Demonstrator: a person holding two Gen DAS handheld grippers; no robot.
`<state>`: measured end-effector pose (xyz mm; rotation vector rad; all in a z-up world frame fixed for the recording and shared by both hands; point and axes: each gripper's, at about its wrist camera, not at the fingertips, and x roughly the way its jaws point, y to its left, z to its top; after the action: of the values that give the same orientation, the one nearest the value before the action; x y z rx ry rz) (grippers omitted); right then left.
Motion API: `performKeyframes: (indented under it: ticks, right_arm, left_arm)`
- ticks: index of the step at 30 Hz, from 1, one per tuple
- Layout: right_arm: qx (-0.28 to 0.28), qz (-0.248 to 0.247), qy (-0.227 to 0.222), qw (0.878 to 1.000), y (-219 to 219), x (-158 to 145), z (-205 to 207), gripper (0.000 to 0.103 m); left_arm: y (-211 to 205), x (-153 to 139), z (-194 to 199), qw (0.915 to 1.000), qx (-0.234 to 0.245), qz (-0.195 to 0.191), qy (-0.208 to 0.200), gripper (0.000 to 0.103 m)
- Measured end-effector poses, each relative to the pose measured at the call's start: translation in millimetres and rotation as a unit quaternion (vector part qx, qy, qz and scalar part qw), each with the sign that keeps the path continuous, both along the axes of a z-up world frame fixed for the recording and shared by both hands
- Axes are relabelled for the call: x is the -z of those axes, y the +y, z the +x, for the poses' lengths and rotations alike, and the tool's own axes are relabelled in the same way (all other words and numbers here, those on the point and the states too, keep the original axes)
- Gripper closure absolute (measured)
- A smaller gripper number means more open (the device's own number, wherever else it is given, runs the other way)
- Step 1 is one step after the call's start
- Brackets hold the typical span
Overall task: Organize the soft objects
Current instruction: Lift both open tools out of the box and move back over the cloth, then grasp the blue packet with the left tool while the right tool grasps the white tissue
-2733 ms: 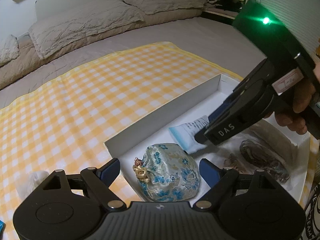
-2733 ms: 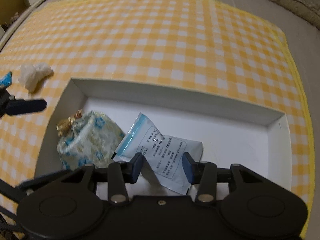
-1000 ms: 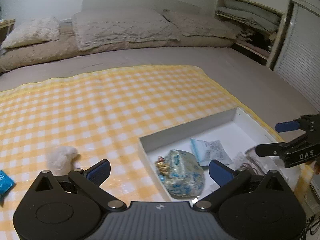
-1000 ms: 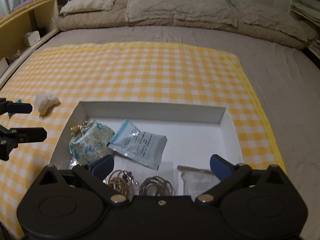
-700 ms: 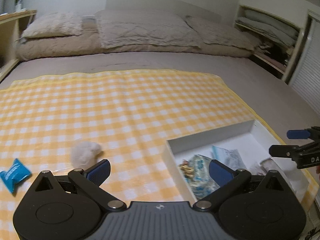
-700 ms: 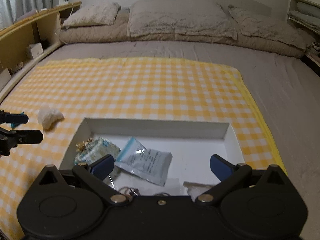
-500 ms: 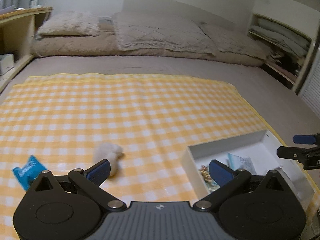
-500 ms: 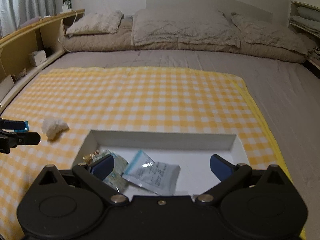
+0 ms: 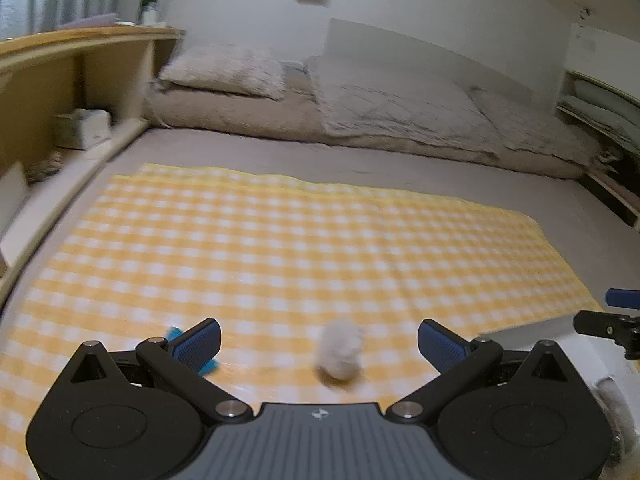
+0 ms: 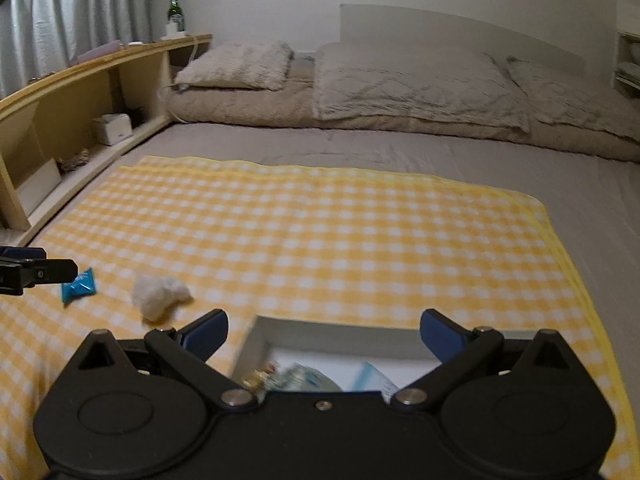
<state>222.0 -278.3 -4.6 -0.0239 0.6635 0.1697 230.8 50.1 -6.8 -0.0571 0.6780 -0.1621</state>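
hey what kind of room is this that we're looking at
Most likely a bedroom. A wide bed with beige pillows along its head fills the view, a wooden bedside shelf runs down one side, and a yellow checked cloth is spread over the mattress as a work surface.

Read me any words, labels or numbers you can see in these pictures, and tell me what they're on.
None can be read.
Green bottle on the shelf: label too small to read.
Pale packet in the white box: print hidden and blurred.
Blue packet on the checked cloth: no legible print.
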Motion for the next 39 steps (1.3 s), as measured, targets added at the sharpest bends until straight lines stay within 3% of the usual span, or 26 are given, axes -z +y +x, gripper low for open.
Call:
performKeyframes:
  ticks: [8, 15, 19, 27, 32, 39]
  right_arm:
    - [-0.035, 0.009, -0.012, 0.999, 43.6, -7.3, 16.4, 0.0]
    - [-0.048, 0.064, -0.009, 0.997, 70.8, -11.6, 32.2, 0.0]
    - [-0.06, 0.059, -0.017, 0.996, 86.3, -8.2, 39.7, 0.0]
    - [-0.124, 0.027, -0.016, 0.992, 117.0, 11.9, 63.9, 0.0]
    - [-0.137, 0.014, 0.004, 0.99, 129.1, 29.1, 82.0, 0.0]
    - [-0.157, 0.028, 0.035, 0.987, 145.8, 48.9, 111.2, 0.0]
  left_arm:
    - [37.4, -0.8, 11.0, 0.9985, -0.055, 0.007, 0.001, 0.0]
    - [65.7, 13.3, 25.5, 0.9948, -0.096, 0.018, 0.028, 0.0]
    - [76.9, 25.6, 33.8, 0.9927, -0.108, 0.027, 0.047, 0.0]
    - [94.6, 41.3, 52.8, 0.9946, -0.072, 0.042, 0.063, 0.0]
    - [102.2, 51.9, 67.9, 0.9927, -0.077, 0.033, 0.088, 0.002]
    - [104.0, 62.8, 88.8, 0.9932, -0.048, 0.051, 0.093, 0.018]
